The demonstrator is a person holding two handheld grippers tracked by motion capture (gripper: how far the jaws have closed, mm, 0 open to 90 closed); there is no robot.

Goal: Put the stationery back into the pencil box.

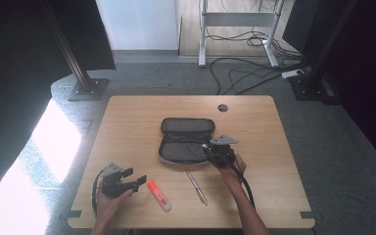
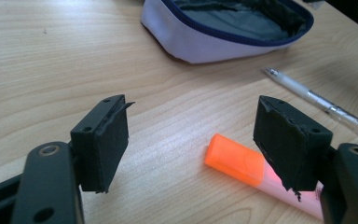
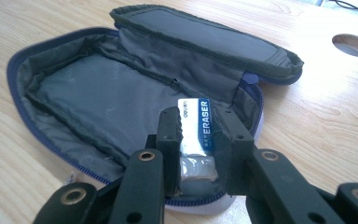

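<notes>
The eraser (image 3: 196,133) sits clamped between the jaws of your right gripper (image 3: 198,135), held over the near end of the open pencil case (image 3: 98,98), which lies in the middle of the table (image 1: 127,112). By the look of it you are packing the case, and this is the placing step: the eraser is over the lining but not yet let go. Next, lower it onto the grey fabric inside the blue zip edge, then part the jaws. Your left gripper (image 2: 191,140) hangs with its jaws wide apart and nothing between them, just beside the orange highlighter (image 2: 242,163); the pen (image 1: 196,186) lies near, on the wood
</notes>
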